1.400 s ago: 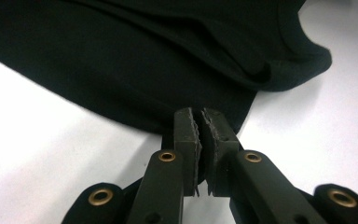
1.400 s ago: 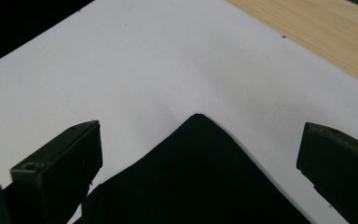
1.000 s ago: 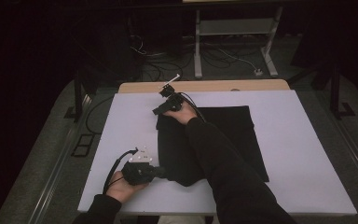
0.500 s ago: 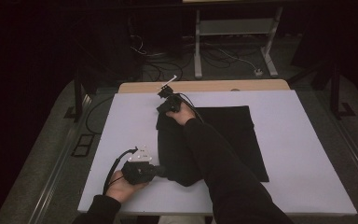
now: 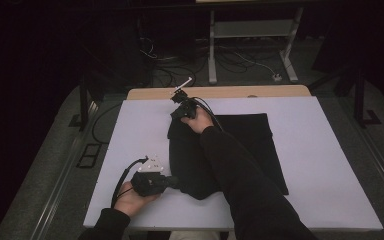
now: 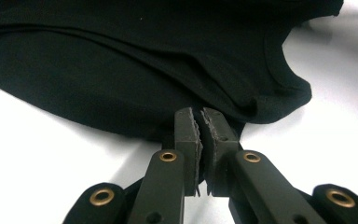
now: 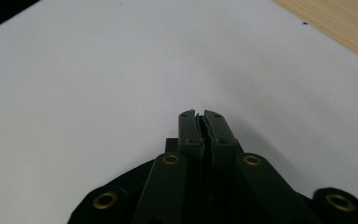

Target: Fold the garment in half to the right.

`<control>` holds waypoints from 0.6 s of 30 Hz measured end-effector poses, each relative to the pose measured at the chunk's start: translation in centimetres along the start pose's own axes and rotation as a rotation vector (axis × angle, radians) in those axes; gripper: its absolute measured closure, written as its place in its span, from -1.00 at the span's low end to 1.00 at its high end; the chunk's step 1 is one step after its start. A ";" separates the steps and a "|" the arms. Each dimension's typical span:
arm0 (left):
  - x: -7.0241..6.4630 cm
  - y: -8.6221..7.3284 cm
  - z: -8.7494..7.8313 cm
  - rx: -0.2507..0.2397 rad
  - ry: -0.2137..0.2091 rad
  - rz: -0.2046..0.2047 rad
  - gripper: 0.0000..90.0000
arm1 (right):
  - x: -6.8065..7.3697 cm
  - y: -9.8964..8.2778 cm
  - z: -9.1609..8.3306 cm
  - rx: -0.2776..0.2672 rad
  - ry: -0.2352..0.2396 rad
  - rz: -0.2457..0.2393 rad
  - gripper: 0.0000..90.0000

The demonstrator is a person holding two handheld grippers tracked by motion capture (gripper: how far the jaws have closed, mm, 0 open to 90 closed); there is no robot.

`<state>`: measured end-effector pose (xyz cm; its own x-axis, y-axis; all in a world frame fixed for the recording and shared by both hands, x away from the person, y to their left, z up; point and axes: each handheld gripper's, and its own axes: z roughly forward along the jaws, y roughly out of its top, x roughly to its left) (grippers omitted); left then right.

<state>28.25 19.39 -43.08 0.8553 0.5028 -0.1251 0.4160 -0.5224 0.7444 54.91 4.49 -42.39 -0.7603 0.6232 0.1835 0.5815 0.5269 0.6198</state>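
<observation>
— Where is the black garment found?
— Mid-table, white margins all round. Its near edge is pinched by the left gripper; the right gripper, just closed, is clamped at its far corner, arm outstretched.

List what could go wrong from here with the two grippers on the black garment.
1. The left gripper pinches only the very edge of the black garment, so the cloth might slip out on a pull.
2. The right gripper has just been closing; its jaws meet over the white table cover with no cloth seen between them, so it may have missed the far edge.
3. If only one corner lifts, the fold could come out skewed.
</observation>
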 end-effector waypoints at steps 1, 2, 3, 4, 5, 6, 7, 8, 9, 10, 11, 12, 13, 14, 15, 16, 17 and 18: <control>0.0 0.0 0.0 -0.005 0.000 -0.003 0.87 | 0.0 0.0 -0.2 0.000 0.005 0.001 0.90; -0.1 0.1 -0.1 -0.012 0.001 -0.011 0.87 | -0.1 0.0 -0.4 -0.002 0.009 0.001 0.90; 0.0 0.1 -0.1 -0.012 -0.001 -0.009 0.87 | -0.1 0.0 -0.7 -0.006 0.012 0.000 0.90; -0.1 0.1 -0.1 -0.013 -0.001 -0.012 0.87 | -0.2 0.0 -0.9 -0.010 0.015 0.001 0.90; -0.1 0.1 -0.1 -0.011 -0.001 -0.012 0.87 | -0.2 0.0 -1.2 -0.013 0.018 0.001 0.90; -0.1 0.1 0.0 -0.013 0.001 -0.013 0.87 | -0.2 -0.1 -1.4 -0.017 0.021 0.000 0.90; -0.1 0.1 -0.1 -0.006 -0.001 -0.005 0.87 | -0.2 -0.1 -1.6 -0.021 0.025 0.003 0.90; -0.1 0.2 -0.1 -0.005 -0.003 -0.002 0.87 | -0.3 -0.1 -1.8 -0.024 0.023 0.000 0.90; -0.3 0.3 -0.2 -0.020 -0.004 -0.007 0.87 | -0.3 -0.1 -2.1 -0.029 0.024 -0.001 0.90; -0.3 0.4 -0.2 -0.023 -0.006 -0.005 0.87 | -0.3 -0.1 -2.3 -0.034 0.028 0.003 0.90; -0.4 0.5 -0.3 -0.026 -0.006 -0.004 0.87 | -0.4 -0.1 -2.5 -0.043 0.029 0.003 0.90; -0.4 0.8 -0.4 -0.027 -0.006 0.006 0.87 | -0.4 -0.1 -2.7 -0.045 0.029 0.001 0.90; -0.5 1.0 -0.4 -0.031 -0.009 0.006 0.88 | -0.4 -0.2 -3.0 -0.052 0.034 0.001 0.90; -0.5 1.2 -0.4 -0.025 -0.009 0.019 0.88 | -0.4 -0.2 -3.2 -0.059 0.035 0.001 0.90; -0.5 1.4 -0.3 -0.019 -0.012 0.025 0.88 | -0.5 -0.3 -3.6 -0.066 0.037 0.003 0.90; -0.5 1.5 -0.3 -0.017 -0.015 0.029 0.88 | -0.6 -0.3 -3.9 -0.075 0.036 0.004 0.90; -0.5 1.6 -0.2 -0.017 -0.016 0.030 0.88 | -0.7 -0.4 -4.2 -0.081 0.037 0.009 0.90; -0.6 1.7 -0.3 -0.019 -0.016 0.029 0.88 | -0.9 -0.4 -4.5 -0.089 0.039 0.015 0.90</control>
<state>28.41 18.40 -41.57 0.8717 0.4767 -0.1139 0.3854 -0.5231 0.7601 54.02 1.14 -39.36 -0.7631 0.6069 0.2221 0.5664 0.4627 0.6820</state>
